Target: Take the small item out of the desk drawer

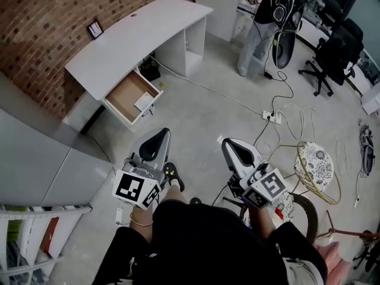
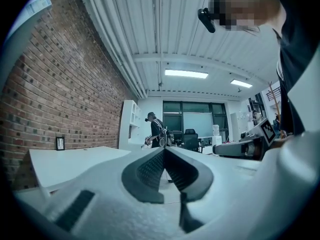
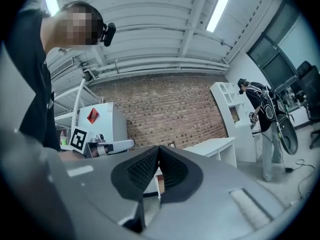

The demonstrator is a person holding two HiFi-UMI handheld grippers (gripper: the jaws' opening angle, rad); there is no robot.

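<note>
In the head view a white desk [image 1: 130,37] stands against the brick wall, with its wooden drawer [image 1: 122,95] pulled open. A small white item [image 1: 144,102] lies in the drawer's near right corner. My left gripper [image 1: 159,135] and right gripper [image 1: 228,143] hover low over the floor, well short of the desk, both shut with nothing between the jaws. In the left gripper view the left gripper [image 2: 164,150] has its tips together, with the desk top [image 2: 75,161] beyond. The right gripper view shows the right gripper [image 3: 158,148] closed, and the desk [image 3: 212,146] farther off.
A person [image 1: 264,22] stands at the far right by office chairs [image 1: 332,58]. Cables and a power strip [image 1: 272,117] lie on the floor. A round wicker chair [image 1: 316,170] stands at my right. Grey cabinets [image 1: 35,159] and a shelf [image 1: 35,236] line the left.
</note>
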